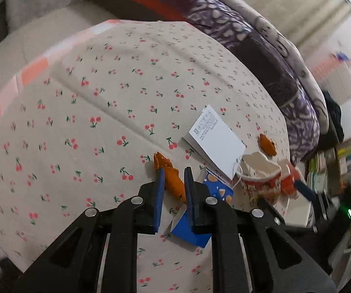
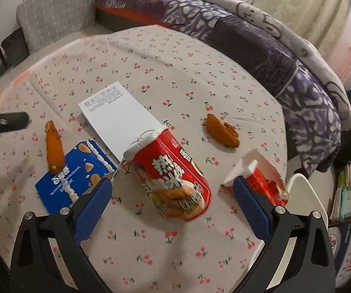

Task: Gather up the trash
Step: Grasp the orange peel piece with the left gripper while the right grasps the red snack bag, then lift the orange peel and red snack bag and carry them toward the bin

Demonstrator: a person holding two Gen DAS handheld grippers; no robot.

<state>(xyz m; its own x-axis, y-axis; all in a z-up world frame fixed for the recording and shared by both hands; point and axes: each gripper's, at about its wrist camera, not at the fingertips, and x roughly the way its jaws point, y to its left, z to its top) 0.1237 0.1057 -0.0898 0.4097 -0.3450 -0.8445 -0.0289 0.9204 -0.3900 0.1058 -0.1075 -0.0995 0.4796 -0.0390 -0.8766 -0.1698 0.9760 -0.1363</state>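
Left tool [image 1: 173,174] nearly closed around orange peel [image 1: 173,183] on desk [image 1: 102,122], contact unclear, blue box [image 1: 190,232] partly hidden behind its fingers; right tool [image 2: 173,190] wide open, empty, straddling tipped red cup [image 2: 173,180].

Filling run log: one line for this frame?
left gripper: astride orange peel, not shut | right gripper: open, above red cup | blue box, white card: on table

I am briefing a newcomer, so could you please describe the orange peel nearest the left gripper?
On the cherry-print tablecloth, find the flat blue snack box. The long curled orange peel strip lies partly on that box's far edge. Unlike the stubbier orange peel piece beyond the red cup, it touches the box.
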